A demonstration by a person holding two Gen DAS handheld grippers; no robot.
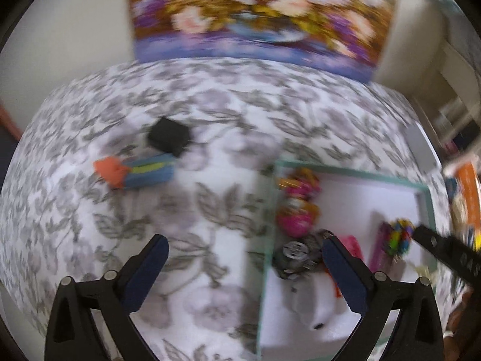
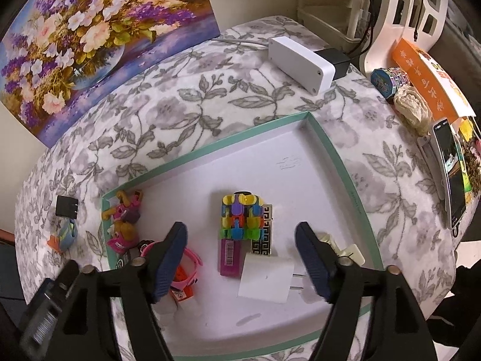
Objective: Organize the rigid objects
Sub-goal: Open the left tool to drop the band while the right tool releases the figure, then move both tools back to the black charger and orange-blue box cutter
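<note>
2 grippers, left gripper [image 1: 245, 249] and right gripper [image 2: 241, 242], hang with jaws spread wide, holding nothing. Toys and a white charger [image 2: 266, 276] lie in the green-rimmed tray [image 2: 210, 150] on a floral cloth [image 2: 180, 96].

Left hand-held gripper [image 1: 245, 251] and right hand-held gripper [image 2: 242, 239], both spread wide, empty.

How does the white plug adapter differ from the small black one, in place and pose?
The white plug adapter lies inside the teal-rimmed tray, between the right gripper's open fingers; the black adapter sits outside the tray on the floral cloth, beside a blue-and-orange item. The white one looks larger, though it is nearer the camera. Its prongs show, pointing right; the black one's prongs are not clearly visible. Both are boxy and ungrasped.
</note>
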